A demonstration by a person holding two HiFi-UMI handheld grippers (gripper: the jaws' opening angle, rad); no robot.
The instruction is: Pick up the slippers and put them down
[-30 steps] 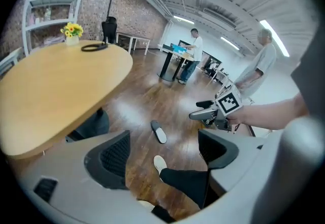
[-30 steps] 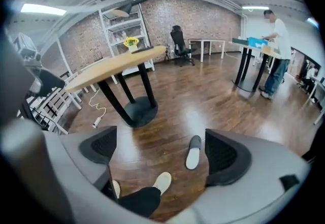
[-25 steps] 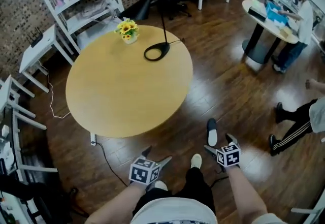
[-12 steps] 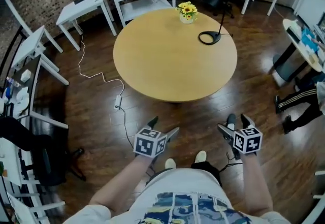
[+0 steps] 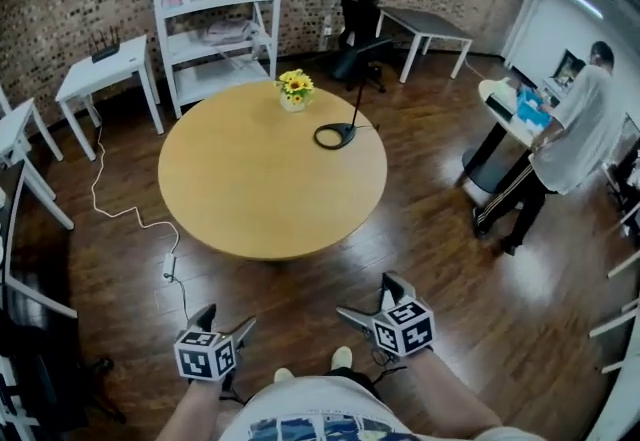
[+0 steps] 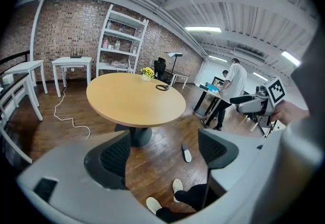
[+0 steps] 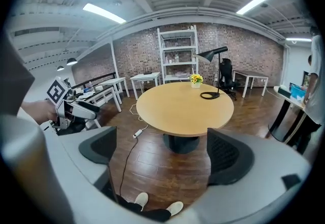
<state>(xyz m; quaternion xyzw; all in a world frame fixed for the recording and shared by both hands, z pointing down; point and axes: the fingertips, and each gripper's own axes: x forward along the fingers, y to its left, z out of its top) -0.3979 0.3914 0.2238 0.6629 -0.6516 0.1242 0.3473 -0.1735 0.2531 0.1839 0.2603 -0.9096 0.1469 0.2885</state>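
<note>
A single dark slipper with a white insole (image 6: 187, 153) lies on the wooden floor below the round table's near edge, seen between the left gripper's jaws but well beyond them. In the head view I cannot make it out; the right gripper (image 5: 365, 296) covers that spot. The person wears pale slippers (image 5: 342, 357) on both feet. My left gripper (image 5: 227, 319) hangs open above the floor at the lower left, nothing in it (image 6: 165, 152). The right gripper (image 7: 162, 149) is also open and empty.
A round wooden table (image 5: 270, 179) carries a black desk lamp (image 5: 340, 134) and a pot of yellow flowers (image 5: 292, 87). A white cable with a power strip (image 5: 168, 264) trails on the floor at left. White shelving (image 5: 210, 19) stands behind; a person (image 5: 560, 149) stands at right.
The head view has swung, so the table sits farther off. Both grippers rose and shifted, still open. The loose slipper, earlier visible by the right gripper, is now hidden behind it.
</note>
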